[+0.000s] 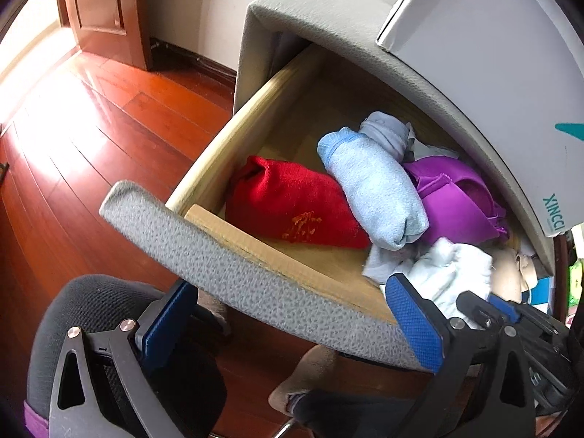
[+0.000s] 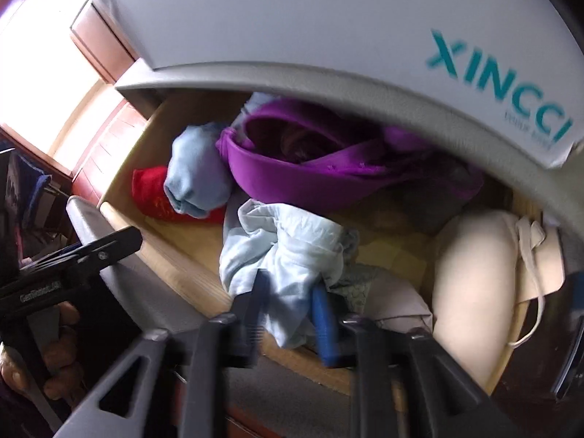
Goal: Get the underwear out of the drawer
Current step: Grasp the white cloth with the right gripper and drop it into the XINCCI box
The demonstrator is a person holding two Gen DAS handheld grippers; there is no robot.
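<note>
Right, left wrist view first: I've got the drawer [image 1: 255, 168] pulled well out of the grey nightstand [image 1: 328, 25], and that's the whole point of where my left tool [image 1: 288, 310] sits. Its blue pads [image 1: 412, 317] straddle the padded drawer front [image 1: 233, 266], one finger below the panel and one over its top edge, spread wide, gripping nothing. My read is that it's there to steady the drawer, not to grab. Inside lie a red bundle [image 1: 292, 208], a pale blue roll [image 1: 376, 189], a purple bra [image 1: 460, 200] and, nearest the front edge, a crumpled light-blue underwear piece [image 1: 449, 270]. A white box [image 1: 492, 54] sits on top of the nightstand.

Now the right wrist view, blurred by motion but readable enough. My right tool [image 2: 288, 299] is down in the drawer with its fingers pressed in on the light-blue underwear, cloth bunched between the pads and spilling above and below them. So the garment is pinched, yet most of it looks to be sitting inside the drawer, just beside a cream pouch [image 2: 474, 273] and in front of the purple bra. My judgement: the grasp is made, the lift out isn't finished. Loose folds could snag the neighbouring clothes as it comes up.
</note>
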